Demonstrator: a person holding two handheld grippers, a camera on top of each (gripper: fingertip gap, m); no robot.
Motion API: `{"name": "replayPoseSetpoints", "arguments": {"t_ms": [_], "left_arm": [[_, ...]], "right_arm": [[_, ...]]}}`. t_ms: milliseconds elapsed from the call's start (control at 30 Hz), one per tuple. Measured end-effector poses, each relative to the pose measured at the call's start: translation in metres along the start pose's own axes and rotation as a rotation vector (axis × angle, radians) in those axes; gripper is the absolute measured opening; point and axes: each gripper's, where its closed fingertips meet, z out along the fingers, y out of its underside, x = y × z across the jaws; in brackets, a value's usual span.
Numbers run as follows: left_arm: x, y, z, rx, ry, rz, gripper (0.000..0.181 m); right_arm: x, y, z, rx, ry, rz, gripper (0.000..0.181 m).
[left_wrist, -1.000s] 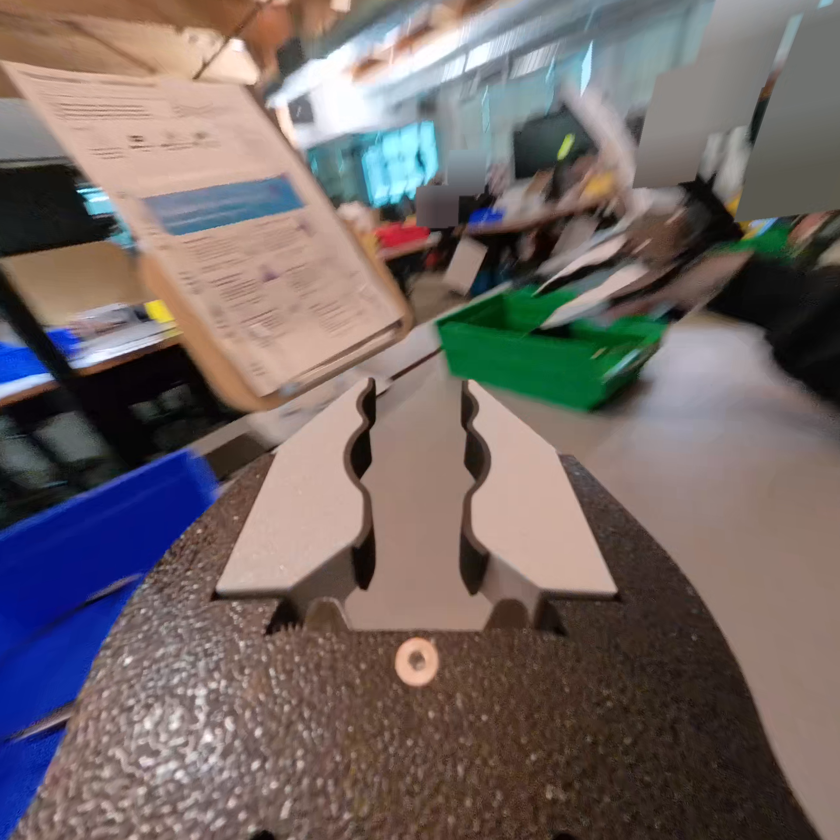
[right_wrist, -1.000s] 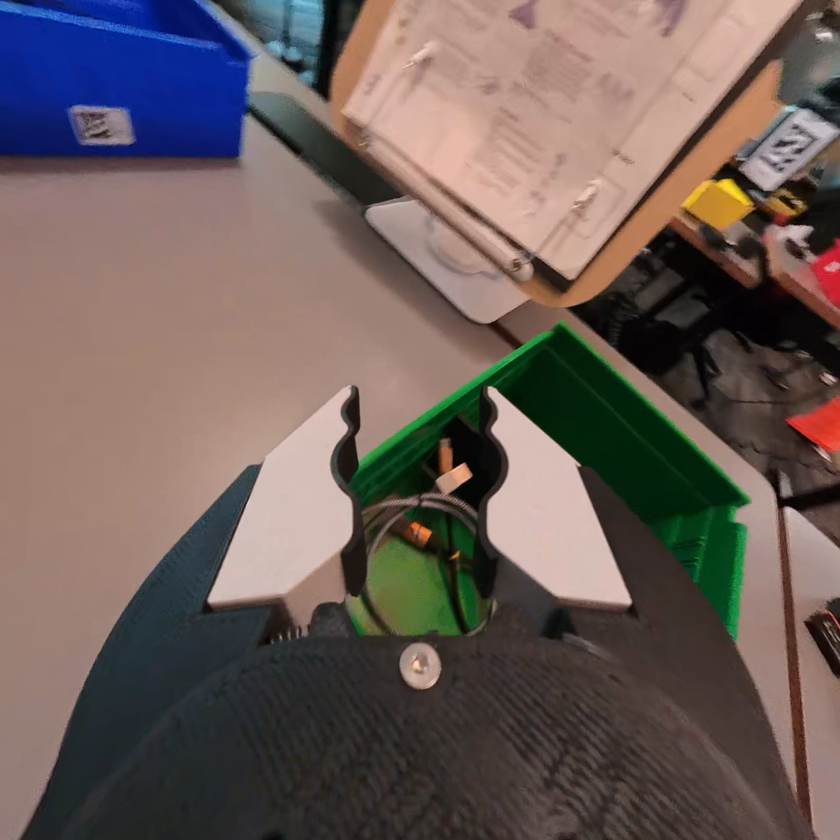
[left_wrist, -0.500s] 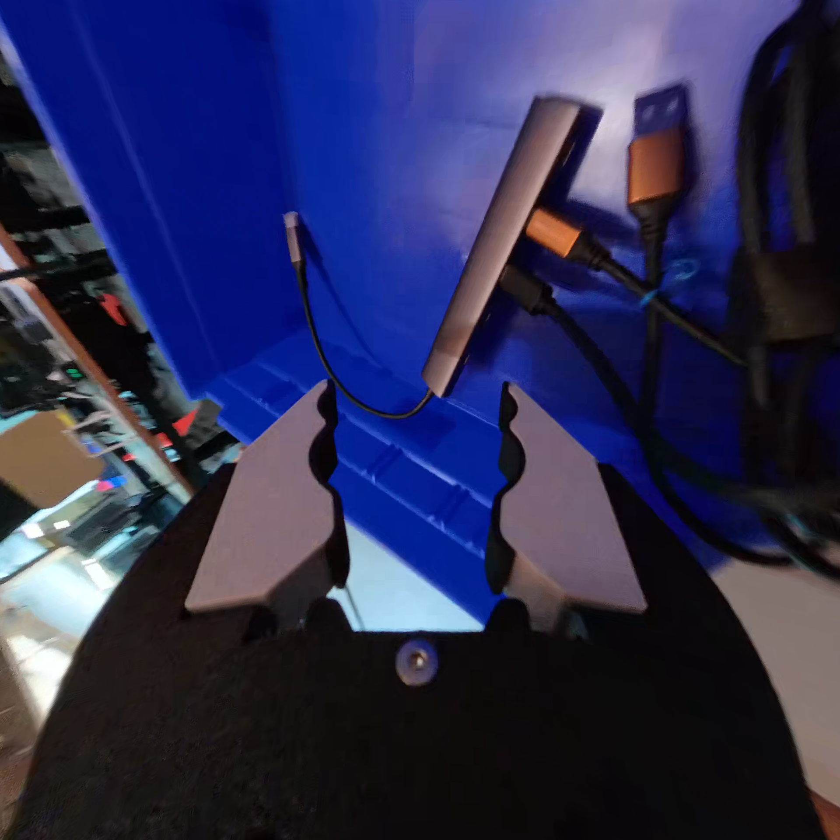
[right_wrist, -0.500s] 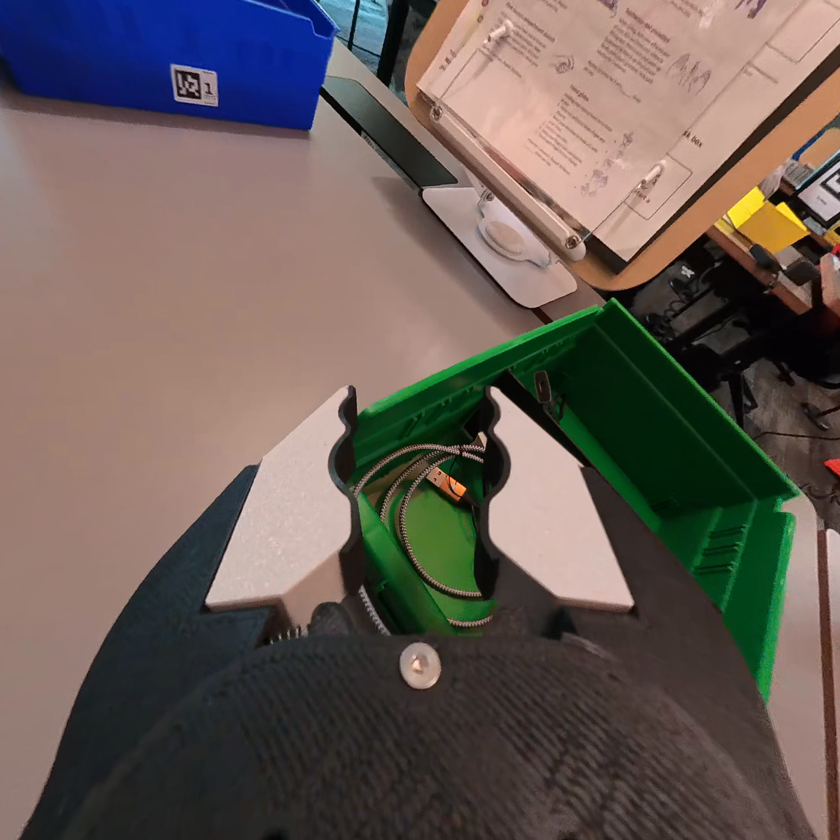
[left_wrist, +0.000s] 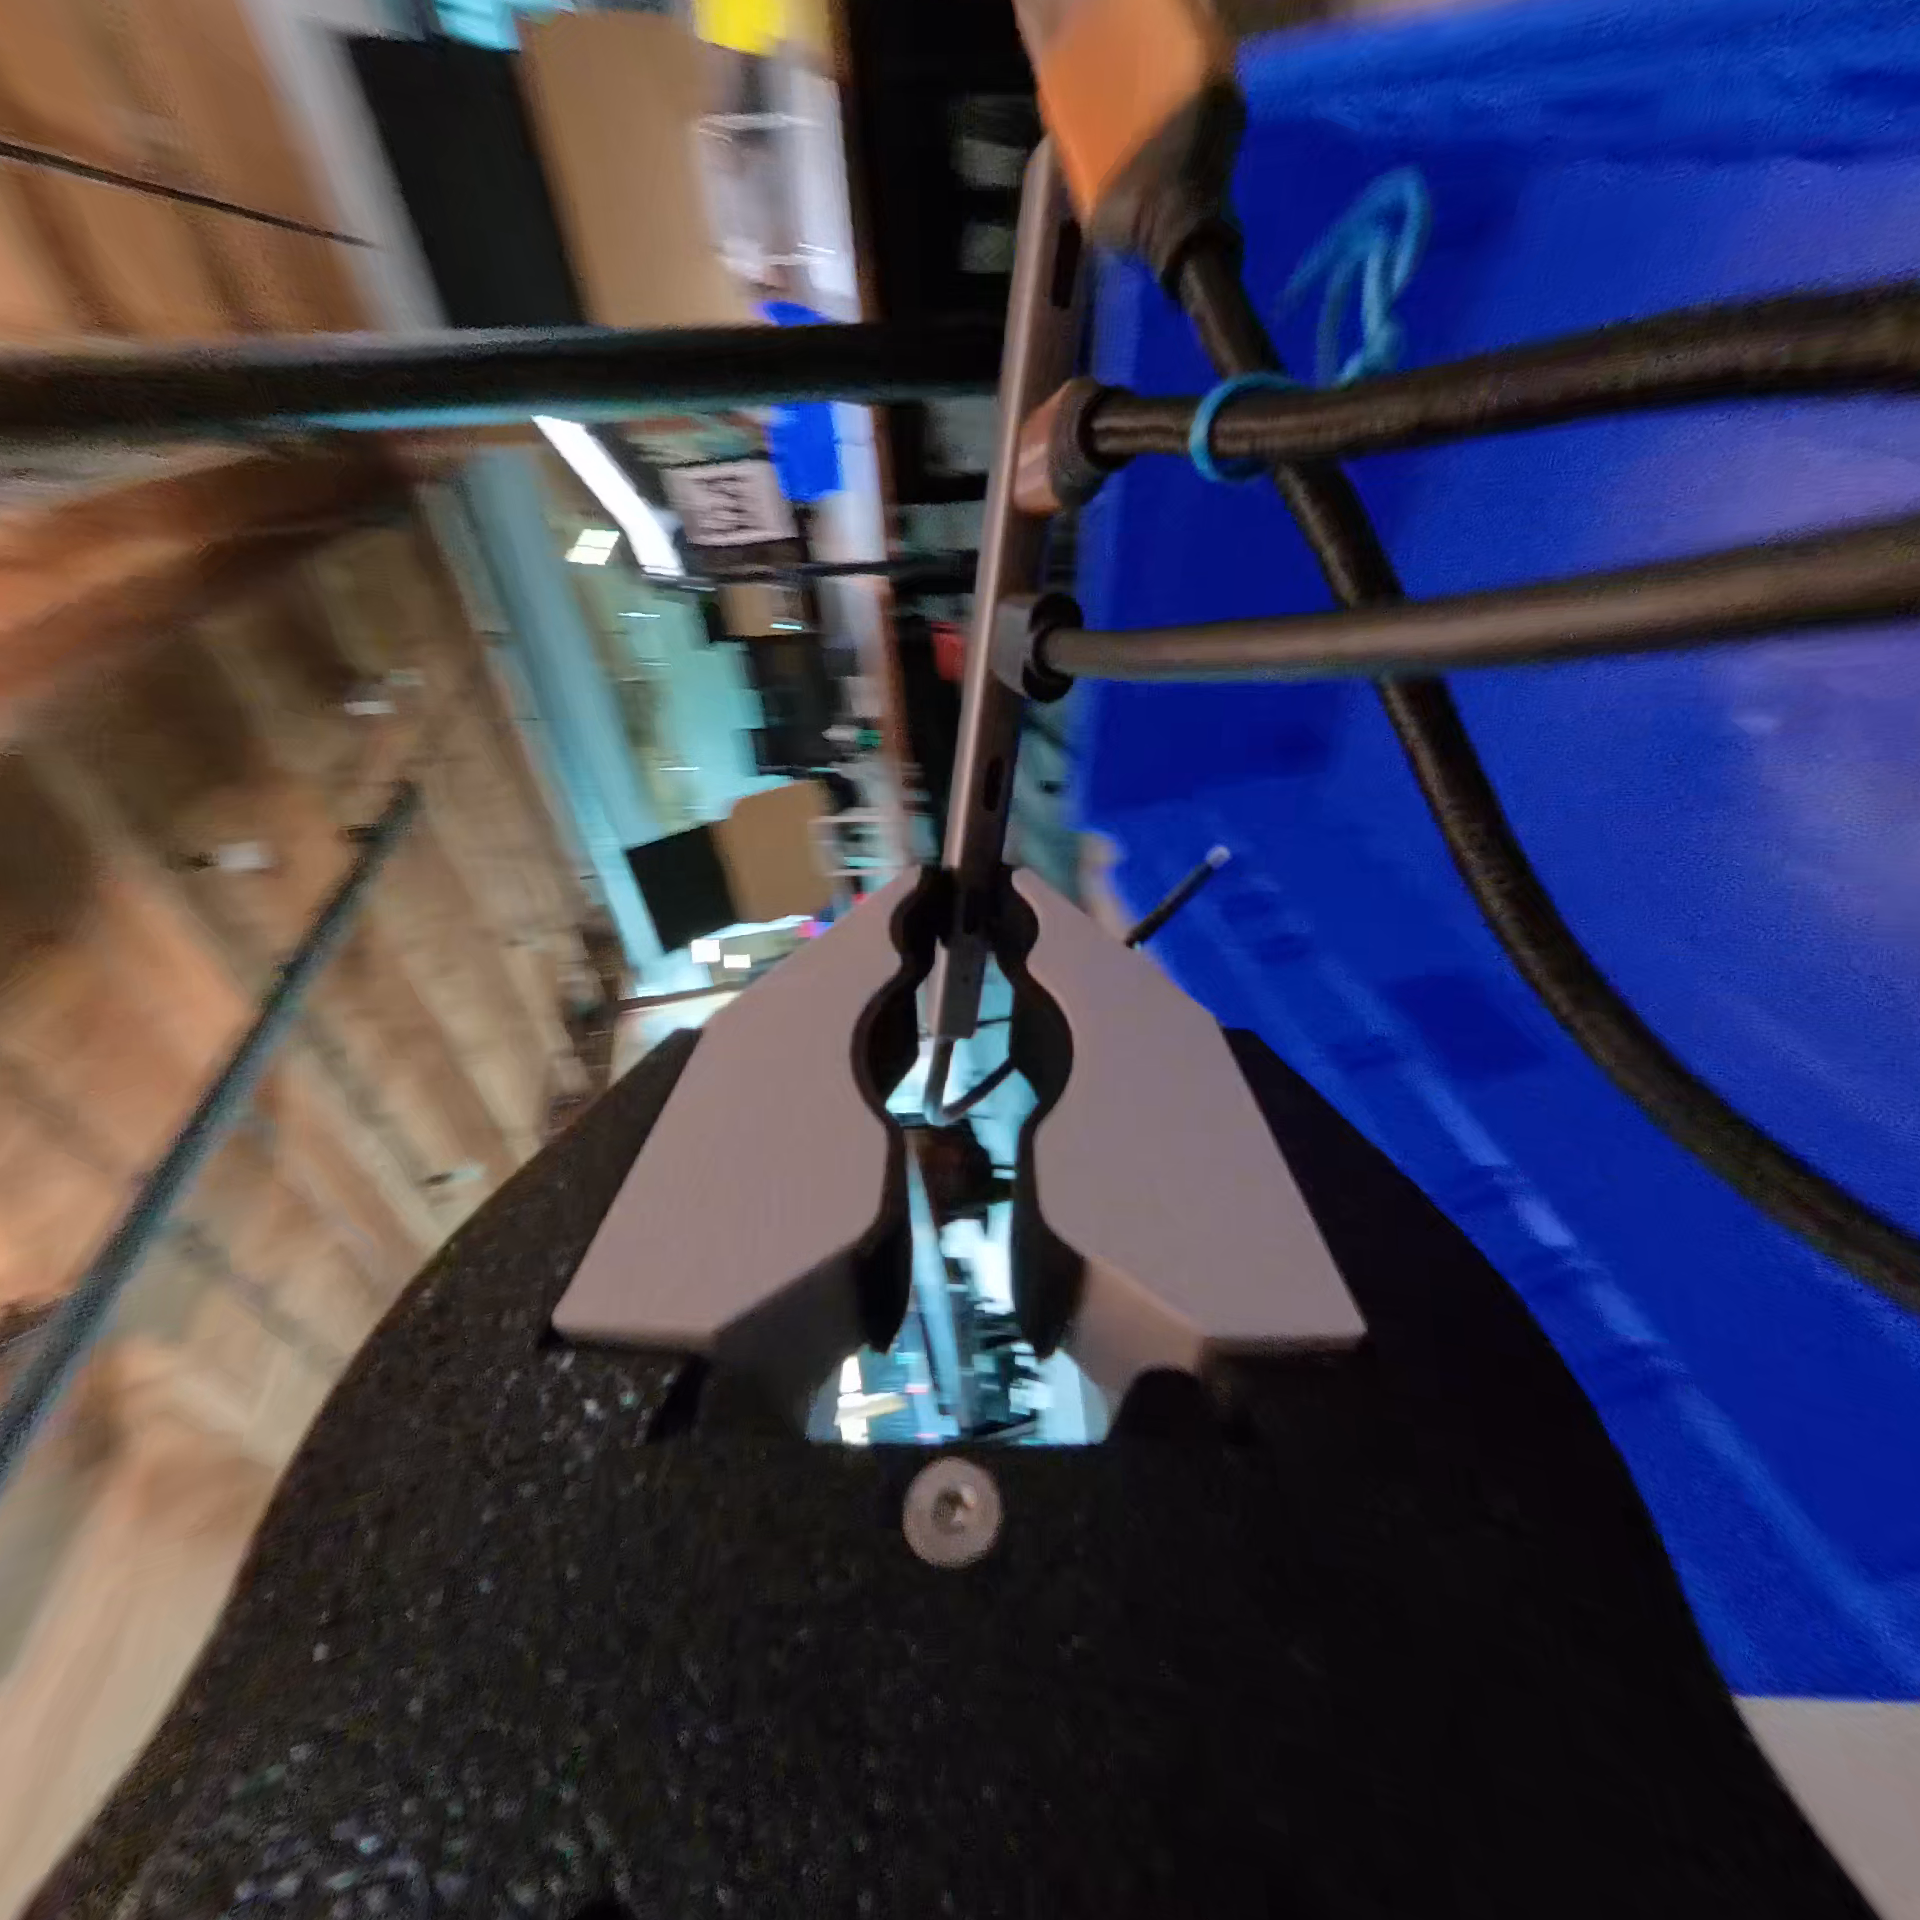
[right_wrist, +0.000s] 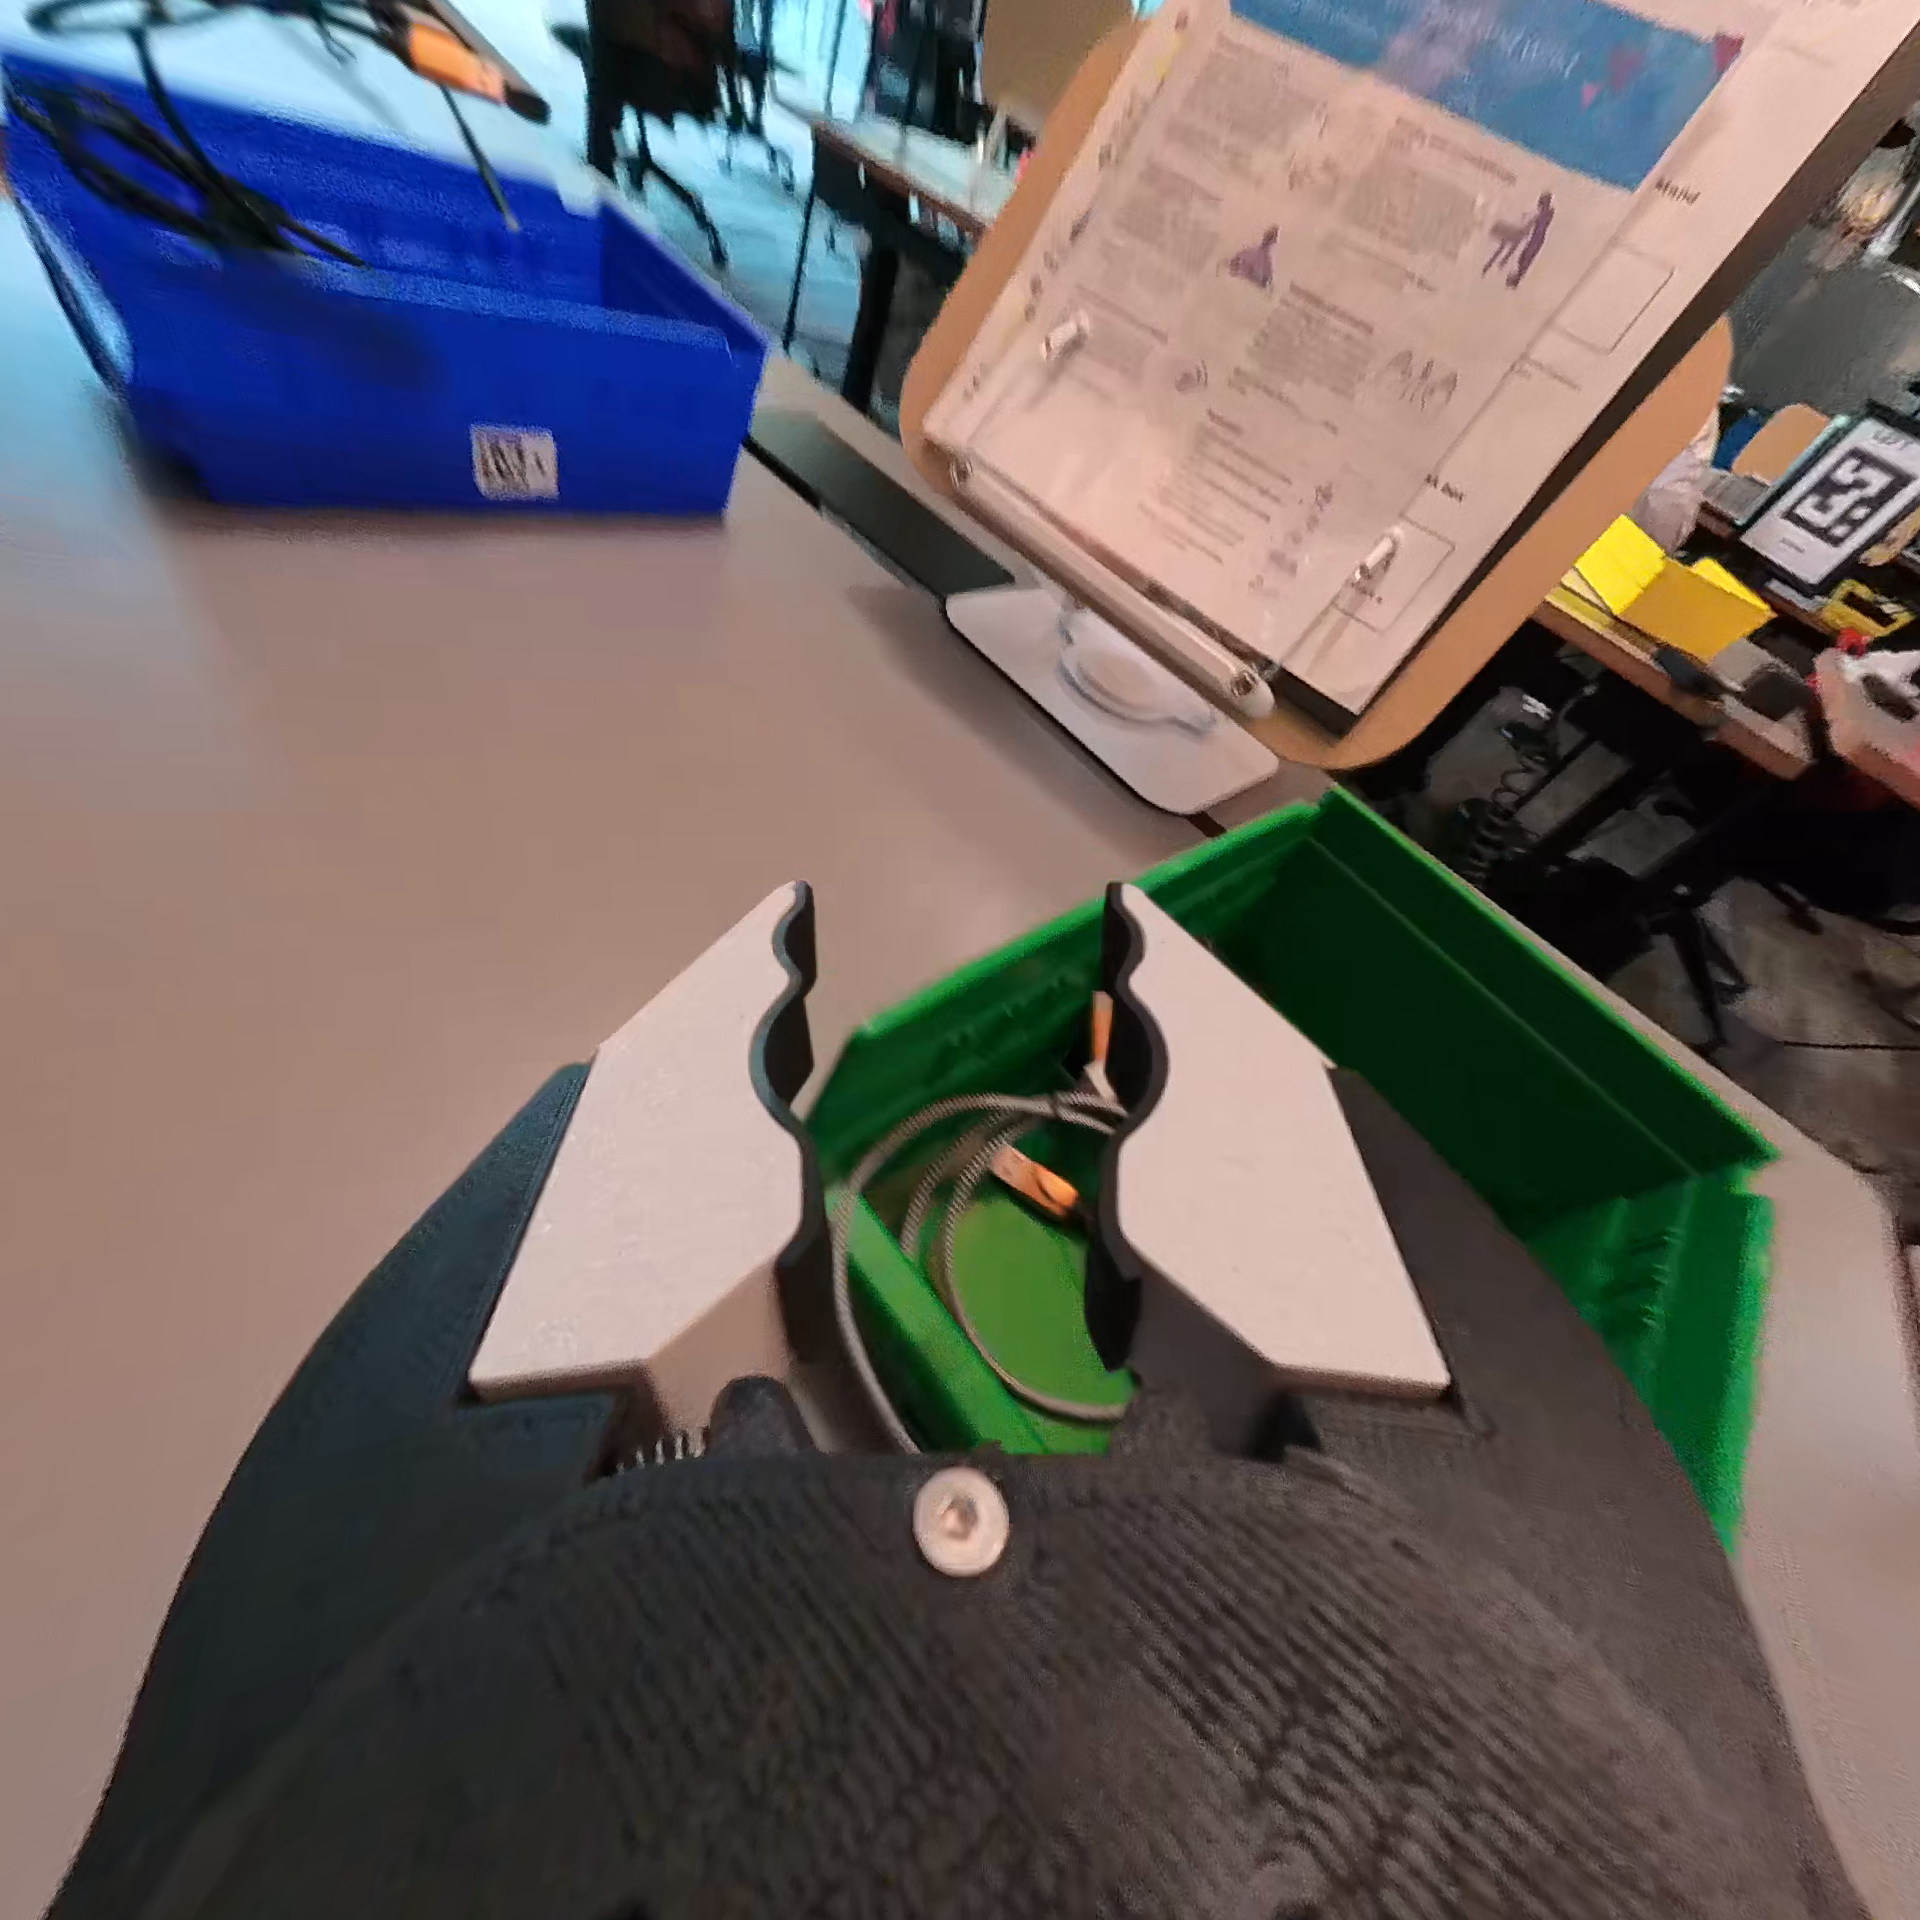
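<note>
My left gripper (left_wrist: 964, 920) is shut on the end of a slim grey USB hub (left_wrist: 1006, 582) and holds it lifted beside the blue bin (left_wrist: 1558, 831). Black cables (left_wrist: 1455, 623) stay plugged into the hub and trail off to the right. My right gripper (right_wrist: 956, 914) is open and empty, just above the near corner of a green bin (right_wrist: 1455, 997). A braided silver cable (right_wrist: 935, 1143) with an orange plug lies coiled in that green bin. The blue bin (right_wrist: 416, 343) shows far left in the right wrist view, with cables hanging above it.
A tilted document stand (right_wrist: 1351, 343) with printed sheets sits on a white base (right_wrist: 1122, 686) at the table's (right_wrist: 364, 831) far edge. Other tables with yellow boxes (right_wrist: 1673, 592) stand behind on the right. Spacing between my two grippers at the tips: around 50 cm.
My left gripper closed on the hub's end and lifted it out of the blue bin, rotating the view. My right gripper stayed open and drew back slightly over the green bin.
</note>
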Motion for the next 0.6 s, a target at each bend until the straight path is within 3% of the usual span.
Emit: {"name": "replayPoseSetpoints", "arguments": {"t_ms": [133, 233, 300, 400, 500, 600], "left_arm": [[-0.101, -0.043, -0.090, 0.041, -0.374, 0.081, 0.007], [-0.137, -0.097, -0.163, 0.134, -0.563, 0.124, 0.008], [-0.137, -0.143, -0.204, 0.232, -0.648, 0.192, 0.007], [-0.110, -0.209, -0.247, 0.377, -0.728, 0.291, 0.006], [-0.069, -0.258, -0.261, 0.478, -0.742, 0.365, 0.007], [-0.037, -0.284, -0.258, 0.532, -0.727, 0.403, 0.007]], "right_arm": [[-0.027, -0.055, 0.001, 0.242, -0.126, 0.259, 0.068], [-0.060, -0.097, -0.002, 0.408, -0.315, 0.494, 0.083], [-0.085, -0.121, -0.008, 0.483, -0.486, 0.641, 0.084], [-0.123, -0.137, -0.013, 0.498, -0.747, 0.806, 0.082], [-0.145, -0.140, -0.022, 0.487, -0.955, 0.921, 0.068], [-0.152, -0.132, -0.023, 0.464, -1.012, 0.947, 0.058]]}}
